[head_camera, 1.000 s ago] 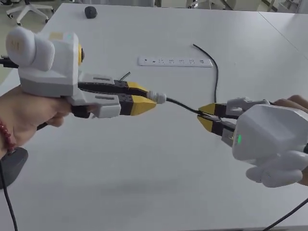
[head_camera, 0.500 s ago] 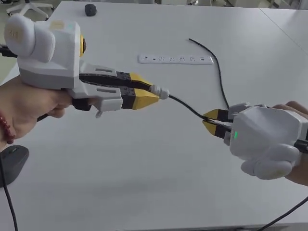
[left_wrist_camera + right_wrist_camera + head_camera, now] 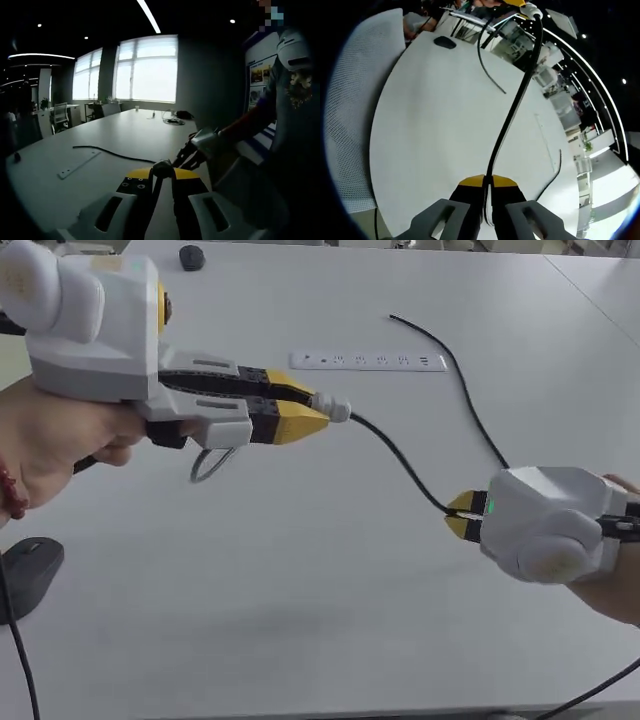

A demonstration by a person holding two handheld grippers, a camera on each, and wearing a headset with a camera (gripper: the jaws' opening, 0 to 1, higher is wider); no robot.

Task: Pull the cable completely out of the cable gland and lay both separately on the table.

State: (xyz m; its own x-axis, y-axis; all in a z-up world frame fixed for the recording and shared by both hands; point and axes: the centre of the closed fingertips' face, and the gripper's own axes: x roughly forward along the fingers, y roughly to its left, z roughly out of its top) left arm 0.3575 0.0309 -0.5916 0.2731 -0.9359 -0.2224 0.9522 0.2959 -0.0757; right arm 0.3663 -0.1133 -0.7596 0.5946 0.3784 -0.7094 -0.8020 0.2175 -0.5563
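Now, thin black cable [image 3: 400, 455] sits in the white plastic cable gland [image 3: 335, 408]

I see both above the white table [image 3: 300, 570], nearer me than the flat white power strip [image 3: 370, 361]. My left gripper [image 3: 318, 415] clamps the gland by the strip's left end; my right gripper [image 3: 462, 515], past its right end, pinches the cable.

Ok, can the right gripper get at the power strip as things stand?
Probably not yet: the right gripper is shut on the cable, which runs to the cable gland in the left gripper. The power strip lies uncovered.
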